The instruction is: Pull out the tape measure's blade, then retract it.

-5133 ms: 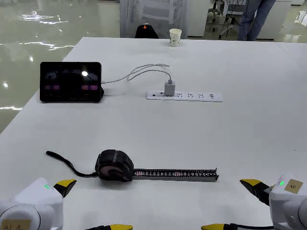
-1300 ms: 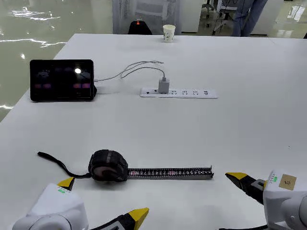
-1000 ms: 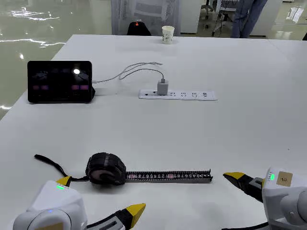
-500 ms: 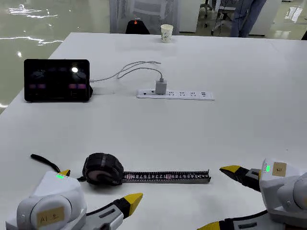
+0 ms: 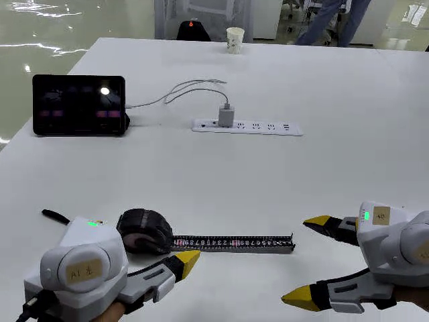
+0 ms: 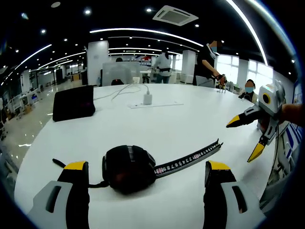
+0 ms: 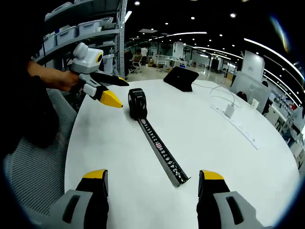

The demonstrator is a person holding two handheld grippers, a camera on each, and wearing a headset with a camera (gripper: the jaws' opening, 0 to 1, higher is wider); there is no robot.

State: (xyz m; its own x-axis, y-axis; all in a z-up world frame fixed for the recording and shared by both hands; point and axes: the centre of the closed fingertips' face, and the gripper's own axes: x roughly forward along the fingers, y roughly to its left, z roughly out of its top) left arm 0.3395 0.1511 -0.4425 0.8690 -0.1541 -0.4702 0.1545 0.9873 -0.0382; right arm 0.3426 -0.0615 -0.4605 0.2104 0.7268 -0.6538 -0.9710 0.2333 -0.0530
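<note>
The tape measure (image 6: 128, 168) is lying between the left gripper's (image 6: 146, 167) wide fingers, blade (image 6: 188, 159) already out toward the right gripper's (image 5: 305, 259) wide fingers, seemingly awaiting retraction.

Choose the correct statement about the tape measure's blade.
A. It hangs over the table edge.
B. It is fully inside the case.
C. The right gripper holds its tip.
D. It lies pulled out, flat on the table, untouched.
D: the blade lies stretched out from the case on the table, and the left gripper and the right gripper are both open, apart from it.
</note>
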